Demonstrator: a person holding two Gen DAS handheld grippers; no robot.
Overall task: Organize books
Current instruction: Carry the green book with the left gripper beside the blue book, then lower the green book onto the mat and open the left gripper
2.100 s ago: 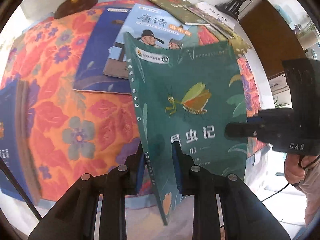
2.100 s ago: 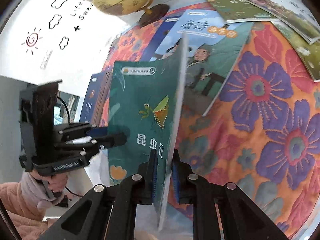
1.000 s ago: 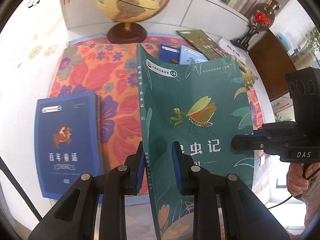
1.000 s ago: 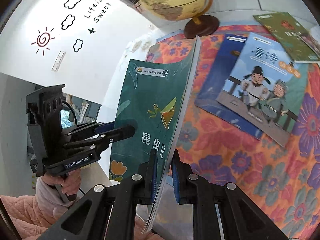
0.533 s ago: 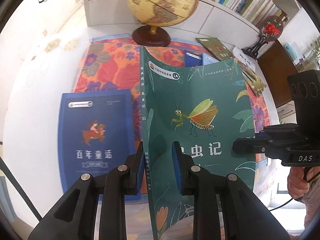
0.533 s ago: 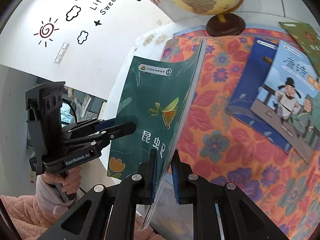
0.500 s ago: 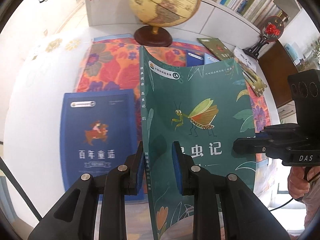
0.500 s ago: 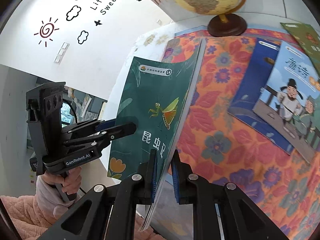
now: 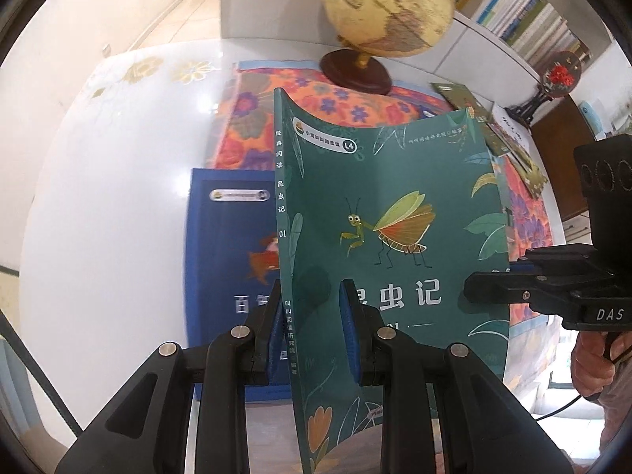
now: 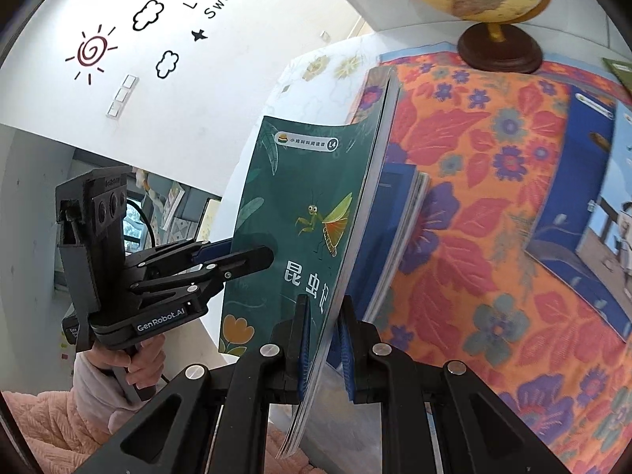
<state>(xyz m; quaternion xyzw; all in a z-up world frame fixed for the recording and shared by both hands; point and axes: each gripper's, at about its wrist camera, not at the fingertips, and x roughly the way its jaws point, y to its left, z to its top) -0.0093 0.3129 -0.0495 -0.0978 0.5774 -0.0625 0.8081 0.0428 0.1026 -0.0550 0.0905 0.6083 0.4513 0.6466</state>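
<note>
left wrist view: the left gripper [image 9: 312, 331] is clamped on the spine edge of a green insect book [image 9: 395, 245], its blue pads pressed to either side near the lower end of the spine. the book stands upright in the air, cover with a mantis drawing facing the camera and bowed slightly. the right gripper [image 9: 480, 292] comes in from the right, its tips closed on the book's open edge. below and behind the green book a blue book [image 9: 229, 245] lies flat on the white table [image 9: 98, 217], just beside the flowered orange cloth [image 9: 252, 118]. a globe [image 9: 387, 12] stands on the cloth's far end; more books [image 9: 509, 142] lie further right.

right wrist view: the right gripper [image 10: 322, 339] pinches the page edge of the green insect book [image 10: 292, 217], jaws nearly closed. the left gripper [image 10: 252, 252] grips the opposite side. the blue book [image 10: 379, 252] lies beneath, partly hidden, and further books [image 10: 592, 181] rest on the cloth [image 10: 474, 217] at right.
</note>
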